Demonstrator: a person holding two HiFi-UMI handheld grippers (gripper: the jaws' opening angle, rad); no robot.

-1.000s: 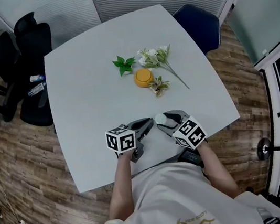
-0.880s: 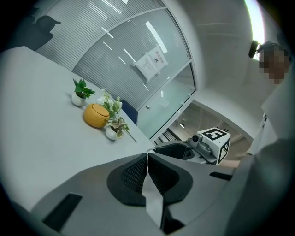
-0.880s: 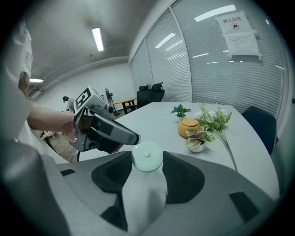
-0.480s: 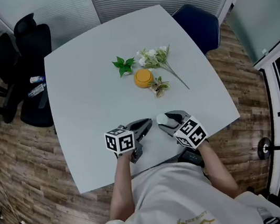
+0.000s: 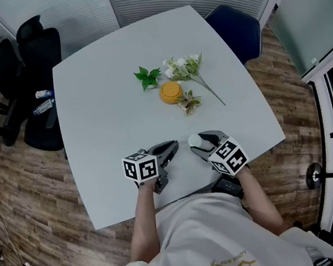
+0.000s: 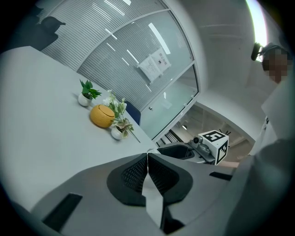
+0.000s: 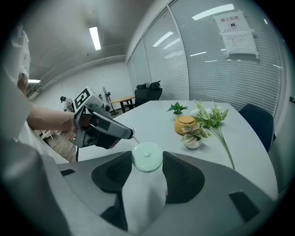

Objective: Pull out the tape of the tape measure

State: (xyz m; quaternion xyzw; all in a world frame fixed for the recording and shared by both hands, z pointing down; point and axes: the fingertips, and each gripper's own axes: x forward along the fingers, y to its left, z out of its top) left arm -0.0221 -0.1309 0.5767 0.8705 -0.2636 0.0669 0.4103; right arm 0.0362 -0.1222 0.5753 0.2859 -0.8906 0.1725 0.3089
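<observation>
Right gripper [image 5: 196, 144], jaws wide, clamps the tape measure [image 7: 146, 159] still so the left gripper [image 6: 147, 158], just beside it, can pull the tape [image 7: 132, 137] it pinches.

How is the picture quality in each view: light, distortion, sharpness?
Head view: even light, sharp, table edges slightly bowed. Left gripper view: strong fisheye, dark corners, a bright ceiling light blown out at top right. Right gripper view: same fisheye; the tape measure between the jaws looks soft, and bright streaks lie on the glass wall.
</observation>
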